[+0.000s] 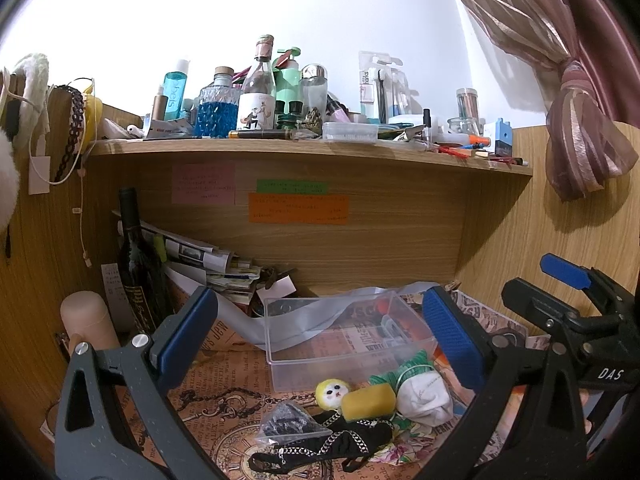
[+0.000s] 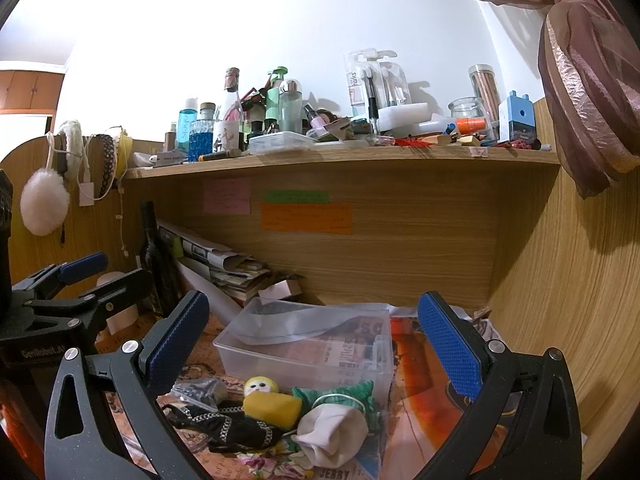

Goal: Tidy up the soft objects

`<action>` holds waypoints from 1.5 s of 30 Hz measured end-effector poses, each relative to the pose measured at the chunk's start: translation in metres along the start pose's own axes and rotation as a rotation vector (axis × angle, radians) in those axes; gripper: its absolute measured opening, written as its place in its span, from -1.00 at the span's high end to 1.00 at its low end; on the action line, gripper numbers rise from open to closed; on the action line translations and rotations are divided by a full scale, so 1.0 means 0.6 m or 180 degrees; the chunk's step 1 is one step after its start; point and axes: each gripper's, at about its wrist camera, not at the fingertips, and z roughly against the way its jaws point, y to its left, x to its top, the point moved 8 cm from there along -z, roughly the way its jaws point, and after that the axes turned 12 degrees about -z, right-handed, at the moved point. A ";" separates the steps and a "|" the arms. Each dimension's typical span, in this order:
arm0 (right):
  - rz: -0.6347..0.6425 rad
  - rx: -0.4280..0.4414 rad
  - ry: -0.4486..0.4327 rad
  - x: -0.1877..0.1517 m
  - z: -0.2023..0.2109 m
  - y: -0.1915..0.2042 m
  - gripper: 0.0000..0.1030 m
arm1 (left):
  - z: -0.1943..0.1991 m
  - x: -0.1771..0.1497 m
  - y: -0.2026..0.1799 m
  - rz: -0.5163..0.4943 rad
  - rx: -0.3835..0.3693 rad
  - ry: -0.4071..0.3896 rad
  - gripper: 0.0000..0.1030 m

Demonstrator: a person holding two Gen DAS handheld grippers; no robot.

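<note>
A pile of soft objects lies on the desk in front of a clear plastic box (image 1: 340, 344) (image 2: 308, 344): a yellow sponge (image 1: 368, 400) (image 2: 272, 407), a small yellow doll head (image 1: 330, 392) (image 2: 260, 386), a white rolled sock (image 1: 426, 398) (image 2: 332, 434), green knit cloth (image 1: 404, 368) (image 2: 344, 394), and black chained fabric (image 1: 344, 440) (image 2: 228, 428). My left gripper (image 1: 320, 334) is open and empty above the pile. My right gripper (image 2: 312, 344) is open and empty above it too. A grey ribbon (image 1: 320, 312) drapes over the box.
A small plastic bag (image 1: 286, 424) lies left of the pile. A dark wine bottle (image 1: 136, 256), stacked papers (image 1: 208, 264) and a beige cylinder (image 1: 86, 320) stand at the left. A cluttered shelf (image 1: 304, 148) overhangs the desk. A wooden side panel (image 2: 560, 280) is at the right.
</note>
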 end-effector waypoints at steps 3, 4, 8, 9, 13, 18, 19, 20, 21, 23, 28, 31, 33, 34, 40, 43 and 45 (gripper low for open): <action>-0.0002 0.0000 -0.0001 0.000 0.000 0.001 -1.00 | 0.001 0.001 0.000 0.0000 0.0001 -0.0004 -1.00; -0.0001 0.0002 -0.0001 0.000 0.000 0.001 -1.00 | 0.001 0.001 0.000 0.0003 -0.0002 -0.0002 -1.00; -0.0005 0.0004 -0.0012 0.000 0.001 0.003 -1.00 | 0.001 0.000 0.000 0.0004 0.0003 0.0001 -1.00; -0.0007 0.0009 -0.0016 0.000 0.001 0.005 -1.00 | 0.001 0.000 0.000 0.0009 0.0002 0.0005 -1.00; -0.0014 0.0008 -0.0016 0.001 0.002 0.005 -1.00 | 0.001 0.002 -0.003 0.0008 -0.0002 0.0011 -1.00; -0.0027 0.0024 0.0011 -0.001 0.000 0.003 -1.00 | -0.001 -0.002 -0.004 -0.0006 -0.0012 0.0025 -1.00; -0.0025 0.0018 0.0022 -0.003 -0.001 0.002 -1.00 | -0.004 -0.005 -0.005 -0.0008 -0.0024 0.0042 -1.00; -0.0022 0.0009 0.0040 -0.006 -0.003 0.002 -1.00 | -0.010 -0.010 -0.005 -0.0009 -0.0048 0.0086 -1.00; -0.0024 -0.0004 0.0063 -0.009 -0.006 -0.002 -1.00 | -0.015 -0.016 -0.006 -0.0010 -0.0081 0.0128 -1.00; -0.0033 -0.0055 0.0158 -0.020 -0.016 -0.011 -1.00 | -0.030 -0.035 -0.007 -0.0019 -0.0163 0.0260 -1.00; -0.0034 -0.0186 0.0552 -0.067 -0.052 -0.047 -1.00 | -0.072 -0.097 0.001 0.0037 -0.0254 0.0665 -1.00; -0.0018 -0.0265 0.0761 -0.098 -0.070 -0.068 -1.00 | -0.097 -0.140 0.004 0.0110 -0.0336 0.0910 -1.00; 0.0007 -0.0292 0.0891 -0.118 -0.079 -0.077 -1.00 | -0.114 -0.166 0.002 0.0159 -0.0394 0.1063 -1.00; 0.0014 -0.0298 0.0975 -0.130 -0.086 -0.081 -1.00 | -0.122 -0.177 -0.002 0.0174 -0.0432 0.1124 -1.00; -0.0158 -0.0210 0.1394 -0.188 -0.117 -0.104 -0.73 | -0.153 -0.205 -0.048 0.0143 -0.0694 0.1360 -0.60; -0.0265 -0.0127 0.1568 -0.211 -0.130 -0.107 -0.51 | -0.166 -0.210 -0.070 0.0101 -0.0801 0.1388 -0.59; -0.0297 -0.0073 0.1637 -0.220 -0.135 -0.105 -0.47 | -0.176 -0.215 -0.084 0.0072 -0.0880 0.1432 -0.55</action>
